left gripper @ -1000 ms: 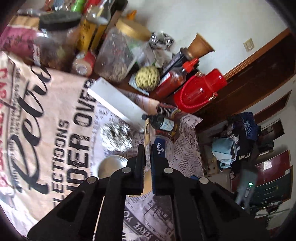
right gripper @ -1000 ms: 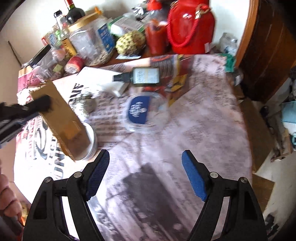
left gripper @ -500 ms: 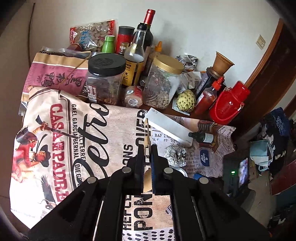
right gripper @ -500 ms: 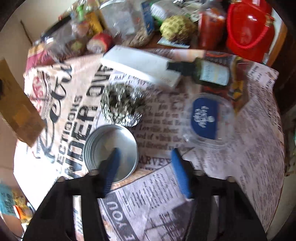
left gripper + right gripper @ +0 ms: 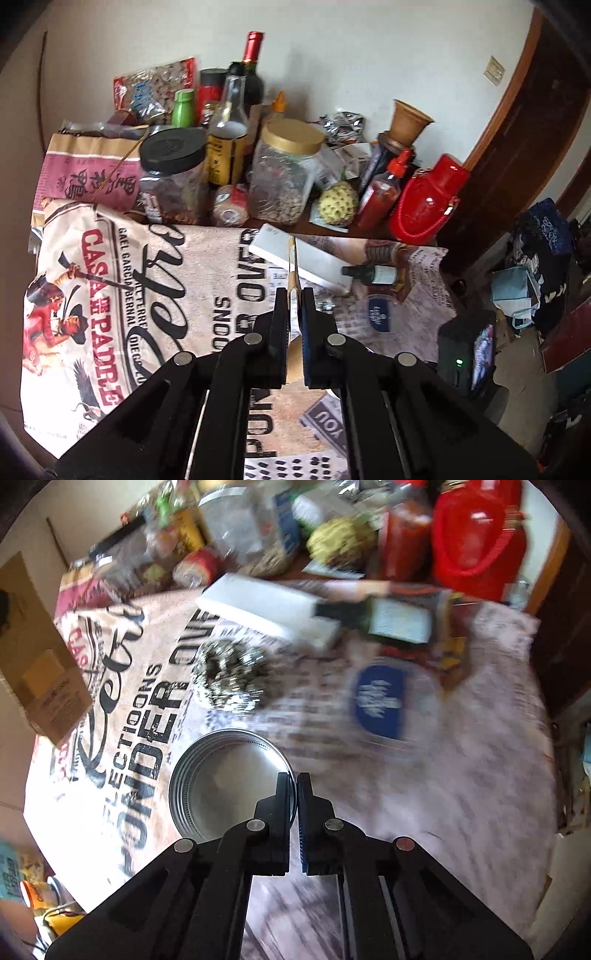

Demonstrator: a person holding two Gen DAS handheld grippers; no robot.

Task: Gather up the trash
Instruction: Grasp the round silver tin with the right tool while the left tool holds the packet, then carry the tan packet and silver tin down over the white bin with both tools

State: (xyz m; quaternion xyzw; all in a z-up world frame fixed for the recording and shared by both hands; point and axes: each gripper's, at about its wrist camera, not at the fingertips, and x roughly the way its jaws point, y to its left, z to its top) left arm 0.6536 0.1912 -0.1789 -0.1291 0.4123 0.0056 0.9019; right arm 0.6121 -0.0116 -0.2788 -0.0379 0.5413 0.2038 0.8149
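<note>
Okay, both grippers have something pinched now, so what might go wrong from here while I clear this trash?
The right gripper has just closed on only the thin rim of the metal lid; it could tilt or slip out when lifted.

The left gripper pinches the cardboard piece at one edge, so it may swing or pull free.

The small dark bottle lies on its side beyond the lid, and a careless sweep could set it rolling.

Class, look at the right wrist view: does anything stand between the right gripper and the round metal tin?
Nothing visible does. The right gripper has just closed, its jaws pinching the near rim of the metal tin. The foil ball lies beyond it.
</note>
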